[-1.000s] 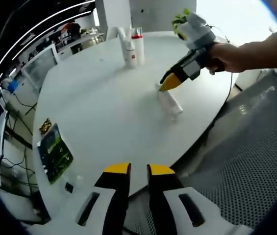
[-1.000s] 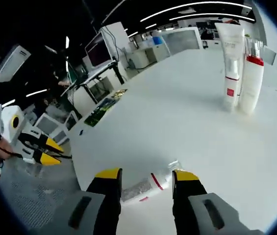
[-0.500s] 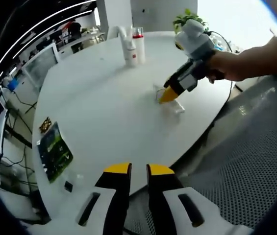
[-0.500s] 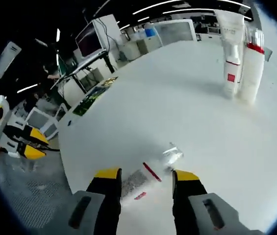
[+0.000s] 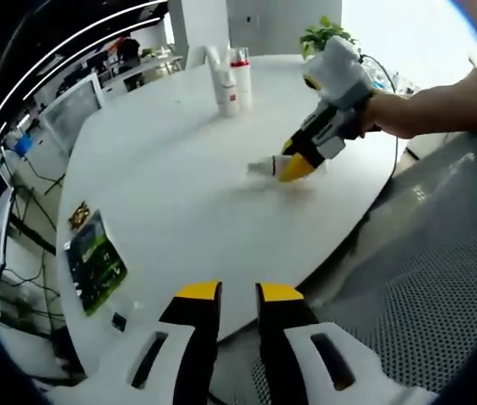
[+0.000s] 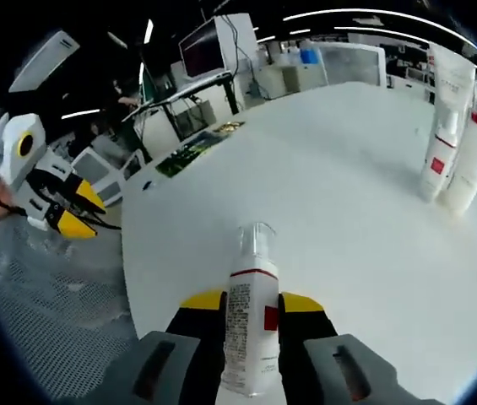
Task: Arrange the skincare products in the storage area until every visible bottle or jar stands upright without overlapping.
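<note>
Right gripper: jaws clamped on pump bottle — long axis along the jaws, pump head pointing away.
Left gripper: jaws nearly together, empty, beyond the table edge.
Tube, red-capped bottle: upright, touching, far edge.

- The right gripper has its yellow-tipped jaws closed on a white pump bottle.
- The bottle has a red band, a red square on its label and a clear pump cap pointing away from the camera.
- A white table spreads beneath it.
- Far right, a tall white tube and a red-collared bottle stand upright, just beside each other.
- A green board lies at the table's far edge.
- The left gripper hangs off the table at left, well apart from the bottles.
</note>
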